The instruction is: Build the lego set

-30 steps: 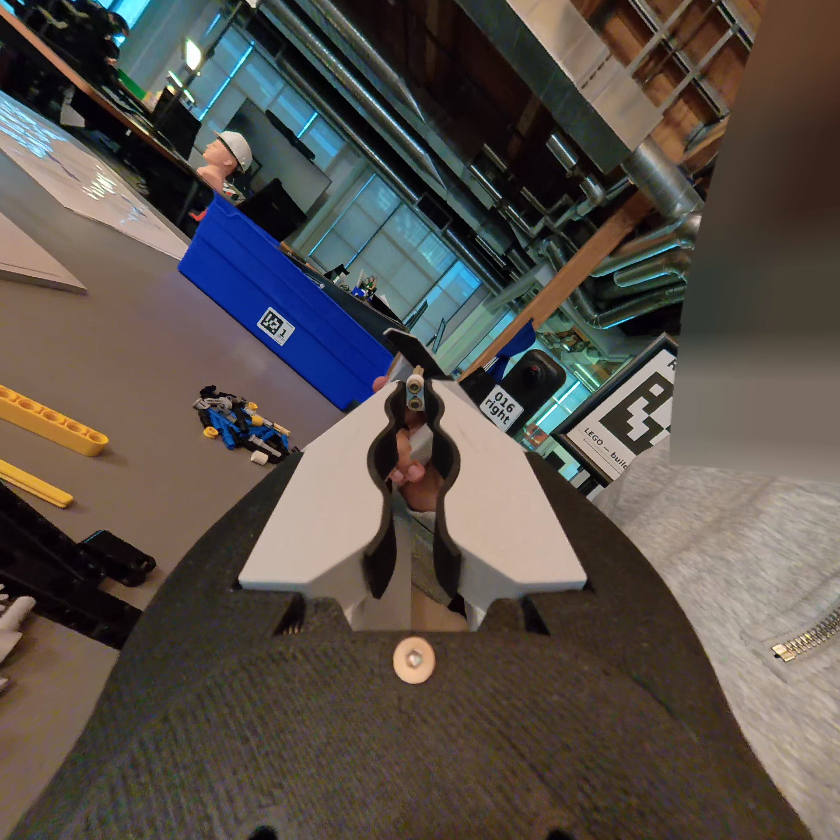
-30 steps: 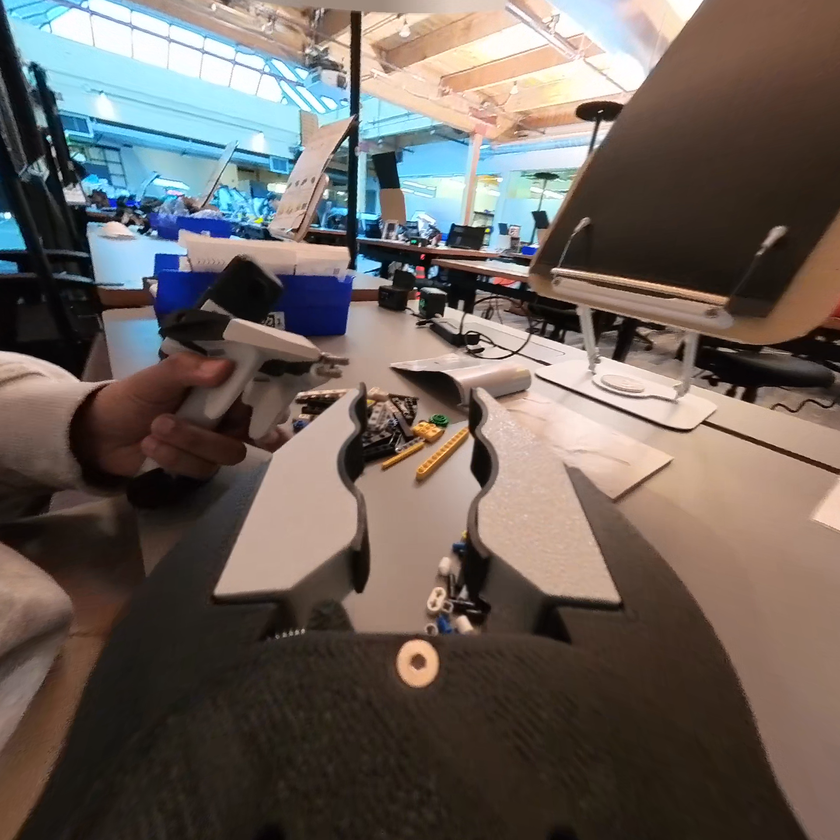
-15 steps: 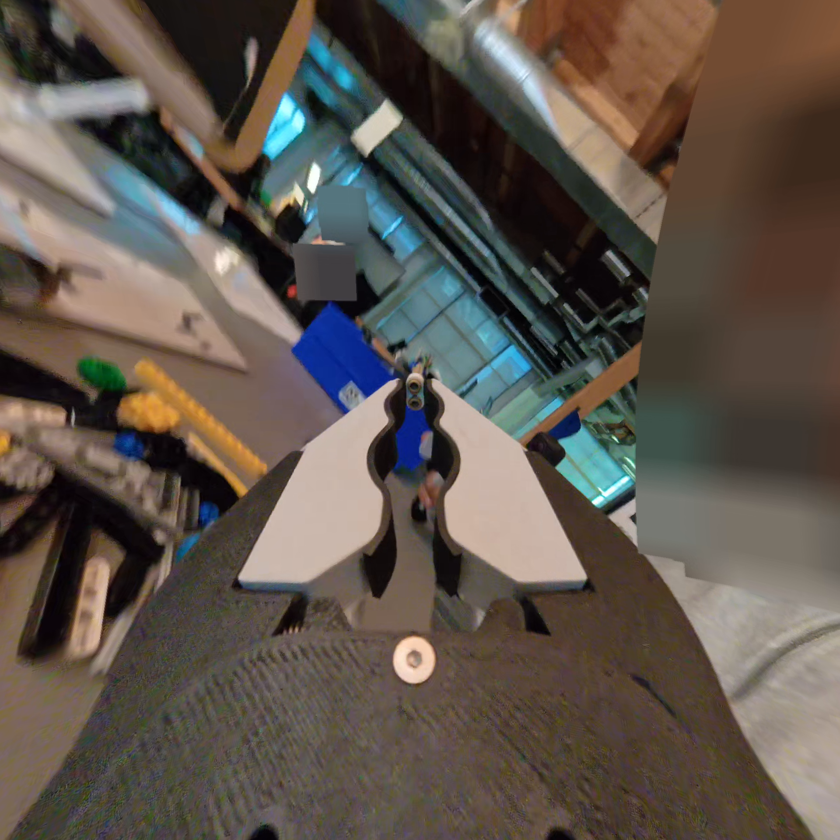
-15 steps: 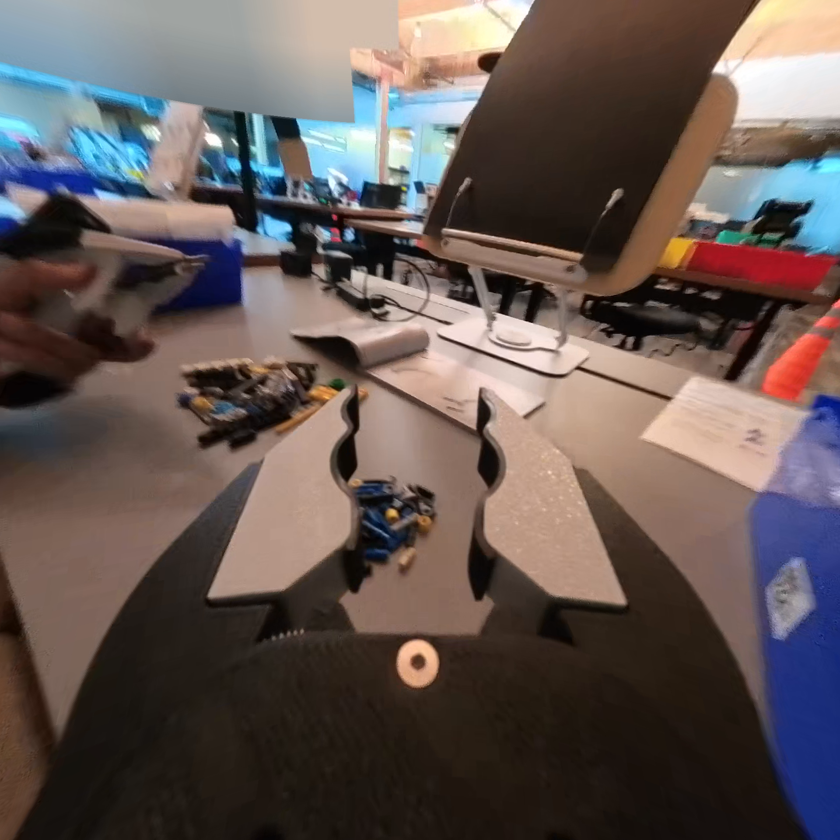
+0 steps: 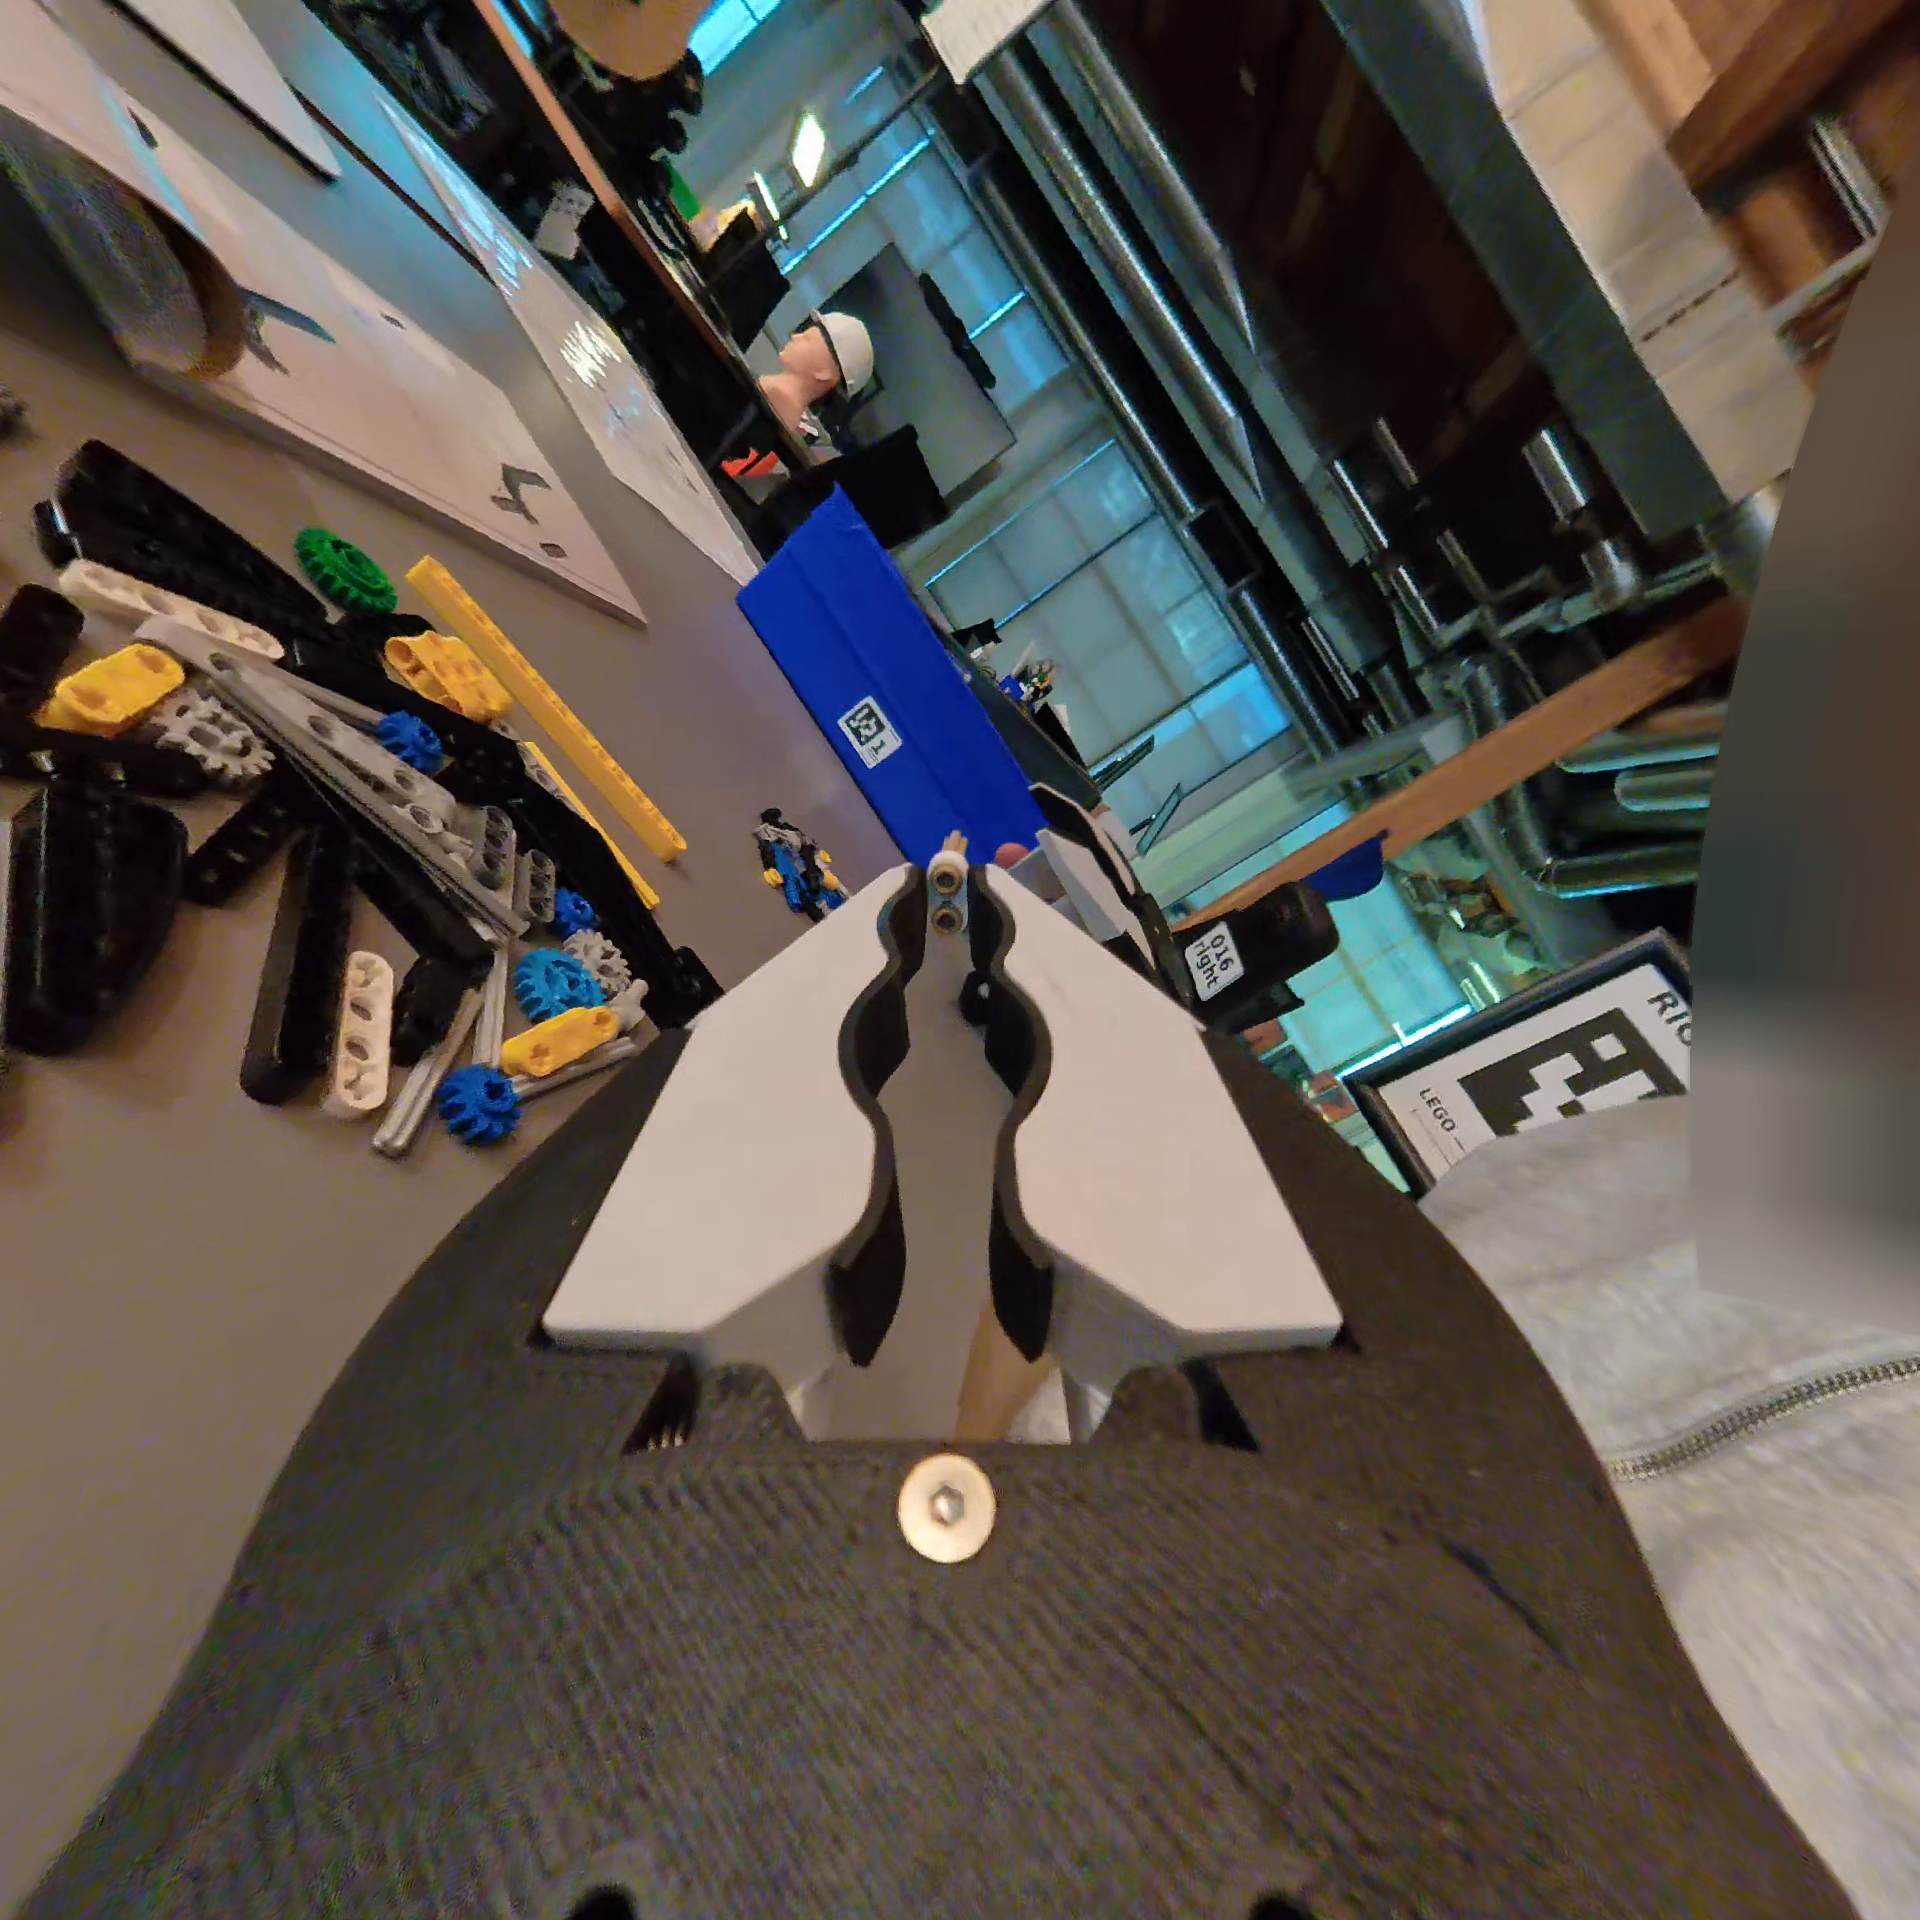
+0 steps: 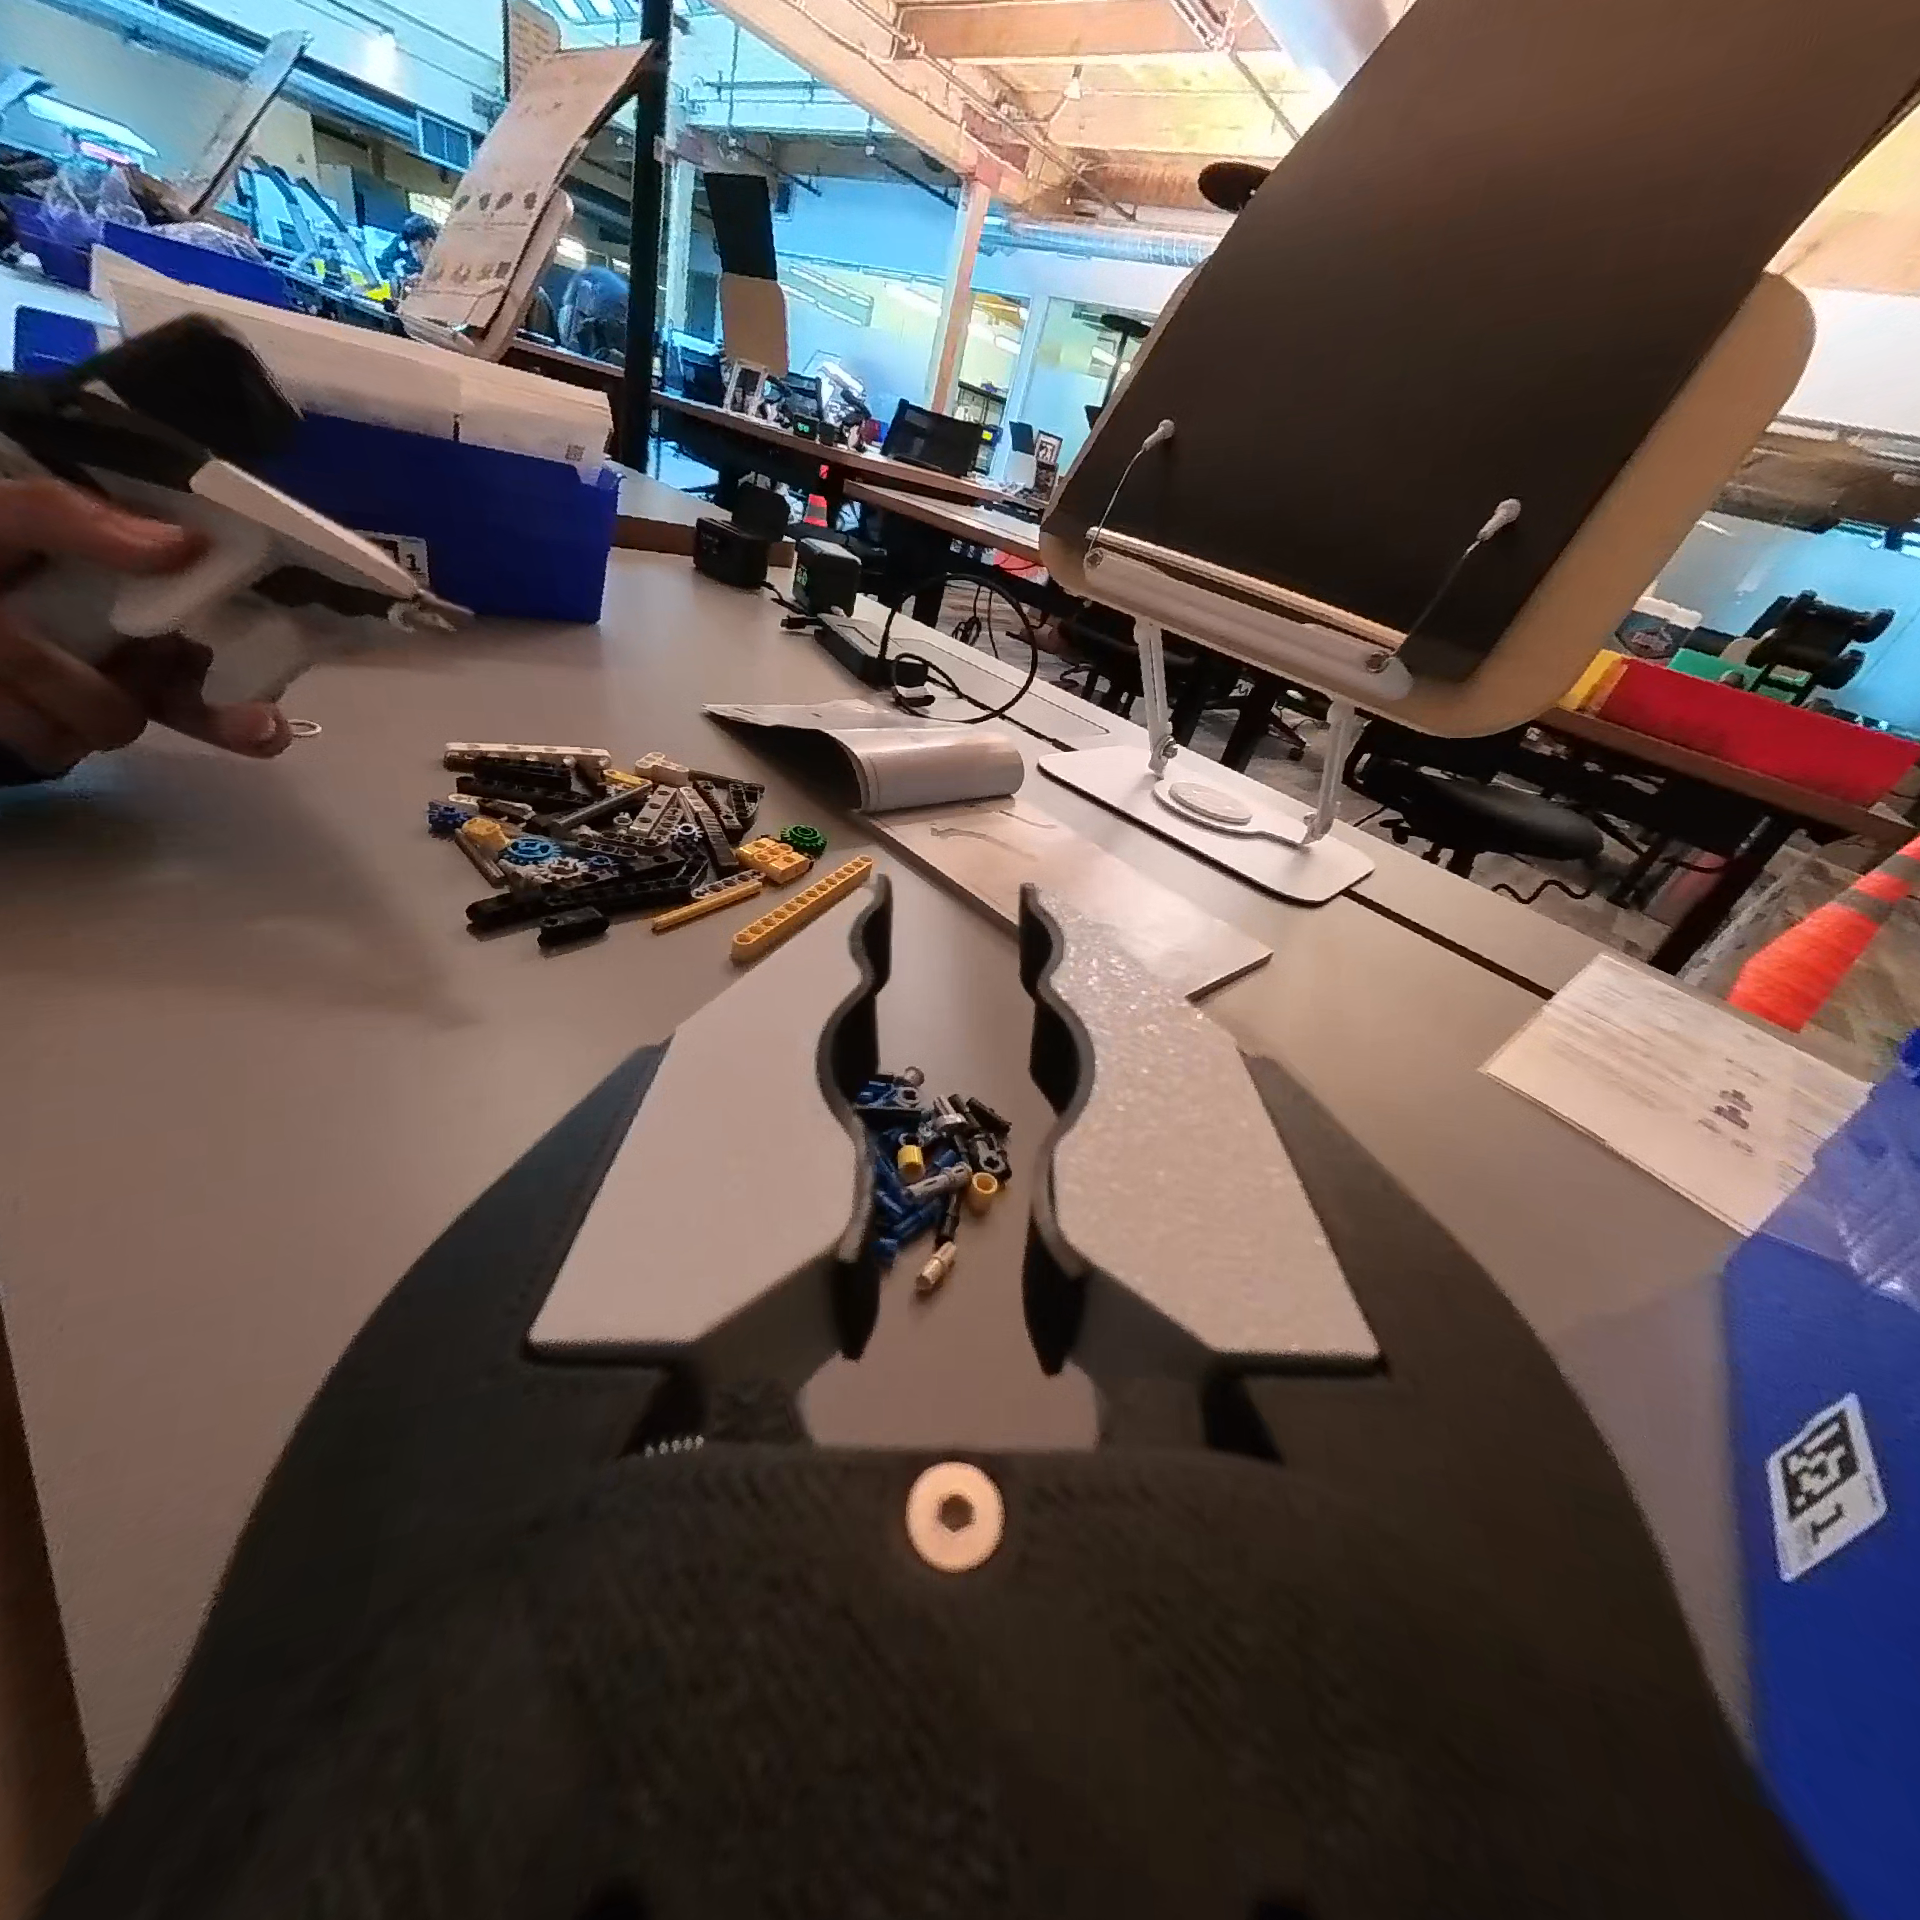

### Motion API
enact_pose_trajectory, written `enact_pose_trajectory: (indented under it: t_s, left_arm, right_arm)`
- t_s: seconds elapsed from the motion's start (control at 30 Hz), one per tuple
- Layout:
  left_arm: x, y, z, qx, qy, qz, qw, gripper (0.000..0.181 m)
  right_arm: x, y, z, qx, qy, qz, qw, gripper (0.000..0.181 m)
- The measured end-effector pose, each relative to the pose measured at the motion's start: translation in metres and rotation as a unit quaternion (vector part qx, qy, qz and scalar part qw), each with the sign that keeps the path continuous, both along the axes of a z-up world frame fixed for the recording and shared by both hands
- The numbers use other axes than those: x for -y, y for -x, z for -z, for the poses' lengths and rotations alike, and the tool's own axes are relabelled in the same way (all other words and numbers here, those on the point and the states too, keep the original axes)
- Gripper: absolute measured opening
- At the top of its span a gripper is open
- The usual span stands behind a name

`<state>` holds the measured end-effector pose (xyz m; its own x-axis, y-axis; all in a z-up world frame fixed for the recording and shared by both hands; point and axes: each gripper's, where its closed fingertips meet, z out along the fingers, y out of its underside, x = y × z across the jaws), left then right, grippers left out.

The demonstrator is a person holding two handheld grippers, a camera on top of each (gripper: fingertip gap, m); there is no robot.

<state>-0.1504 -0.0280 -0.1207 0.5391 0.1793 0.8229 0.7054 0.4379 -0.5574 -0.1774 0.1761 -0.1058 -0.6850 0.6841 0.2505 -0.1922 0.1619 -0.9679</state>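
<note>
My left gripper (image 5: 948, 896) is shut on a small light-grey lego piece with two holes (image 5: 945, 902), held above the table. It also shows in the right wrist view (image 6: 426, 615), at the left. A pile of lego beams, gears and yellow parts (image 5: 343, 790) lies to its left; the same pile is in the right wrist view (image 6: 634, 831). My right gripper (image 6: 951, 914) is open and empty, low over a small heap of blue, black and yellow pins (image 6: 935, 1158) that lies between its fingers. That heap shows small in the left wrist view (image 5: 798, 868).
A blue bin (image 5: 883, 707) stands beyond the small heap, and its corner shows at the right (image 6: 1829, 1455). A tablet stand (image 6: 1403, 395), an open booklet (image 6: 883, 758), a flat sheet (image 6: 1101, 914) and a paper (image 6: 1683, 1091) lie on the grey table (image 6: 260, 997). There is about 20 cm between the tips of the two grippers.
The left gripper has swung back over the table near the big pile, still holding the grey piece. The right gripper has come down closer over the small pin heap.
</note>
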Motion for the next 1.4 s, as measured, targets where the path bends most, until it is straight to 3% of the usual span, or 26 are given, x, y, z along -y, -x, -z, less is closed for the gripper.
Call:
enact_pose_trajectory:
  t_s: [0.37, 0.6, 0.7, 0.83, 0.93, 1.1, 1.23, 1.4]
  left_arm:
    - [-0.004, 0.000, 0.005, 0.009, 0.001, 0.007, 1.000, 0.007]
    - [0.002, 0.004, 0.003, 0.009, -0.017, -0.006, 1.000, 0.007]
    - [0.014, 0.011, -0.003, 0.005, -0.049, -0.040, 0.998, 0.008]
    - [0.044, 0.022, -0.014, -0.006, -0.108, -0.110, 0.988, 0.008]
    - [0.045, 0.022, -0.016, -0.028, -0.083, -0.123, 0.989, 0.008]
    - [0.040, 0.021, -0.014, -0.045, -0.050, -0.128, 0.990, 0.008]
    - [0.042, 0.024, -0.011, -0.033, -0.054, -0.134, 0.989, 0.008]
    - [0.041, 0.025, -0.009, -0.031, -0.047, -0.134, 0.989, 0.007]
  right_arm:
    - [0.002, 0.000, 0.002, -0.022, -0.023, 0.024, 0.999, 0.009]
    - [-0.007, 0.005, -0.004, -0.026, 0.001, 0.054, 0.998, 0.010]
    - [-0.030, 0.017, -0.012, -0.025, 0.043, 0.131, 0.990, 0.008]
    - [-0.038, 0.019, -0.013, -0.014, 0.059, 0.152, 0.987, 0.009]
    - [-0.039, 0.018, -0.005, 0.026, 0.053, 0.170, 0.984, 0.014]
    - [-0.008, 0.003, 0.013, 0.094, 0.005, 0.131, 0.987, 0.027]
    - [0.019, -0.014, 0.031, 0.141, -0.034, 0.070, 0.987, 0.011]
    - [0.044, -0.033, 0.073, 0.295, -0.079, 0.015, 0.952, 0.030]
